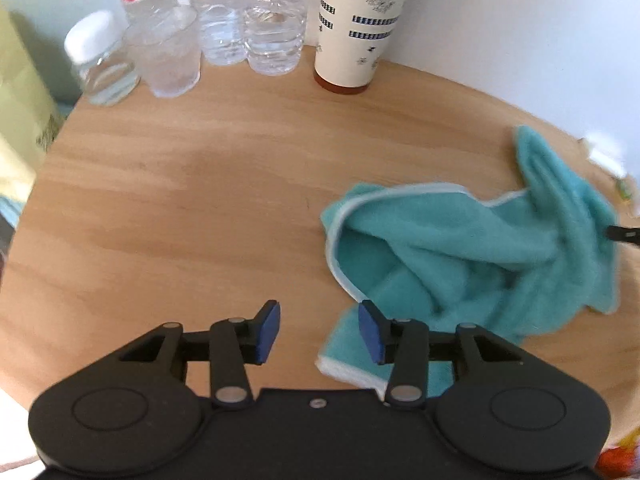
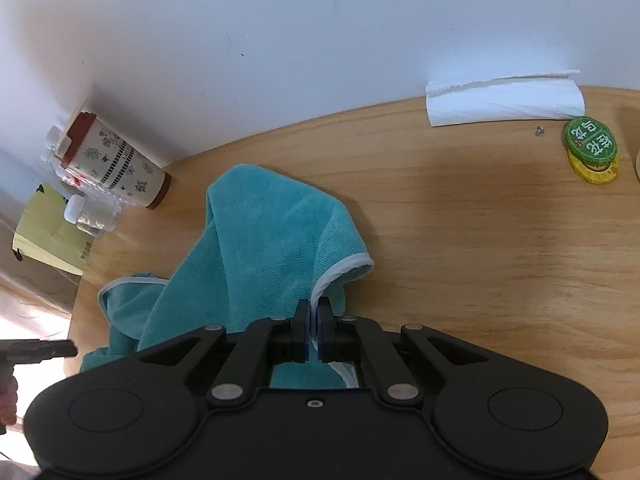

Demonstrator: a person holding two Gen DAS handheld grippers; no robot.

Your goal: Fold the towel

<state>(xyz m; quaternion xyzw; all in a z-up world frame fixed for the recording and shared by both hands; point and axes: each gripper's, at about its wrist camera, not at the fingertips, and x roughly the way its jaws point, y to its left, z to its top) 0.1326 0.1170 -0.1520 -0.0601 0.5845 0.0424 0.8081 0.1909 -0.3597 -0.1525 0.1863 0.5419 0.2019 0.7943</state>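
Wood table (image 1: 200,200): towel (image 1: 460,248) lies right of left gripper (image 1: 319,330), jaws half open w/ nothing between; right gripper (image 2: 314,316) pinches towel's white edge.

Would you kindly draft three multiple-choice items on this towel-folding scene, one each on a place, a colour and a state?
1. Where does the cream floral paper cup stand?
A. on the towel
B. by the wall, beside the clear plastic water bottles
C. between the left tongs

2. What colour is the crumpled terry towel?
A. teal
B. red
C. grey

3. How are the right tongs?
A. wide open
B. shut on nothing
C. shut on the towel's white-trimmed edge

Answers: B, the cup stands by the wall next to the bottles; A, the cloth is teal throughout; C, the pads pinch the white trim.
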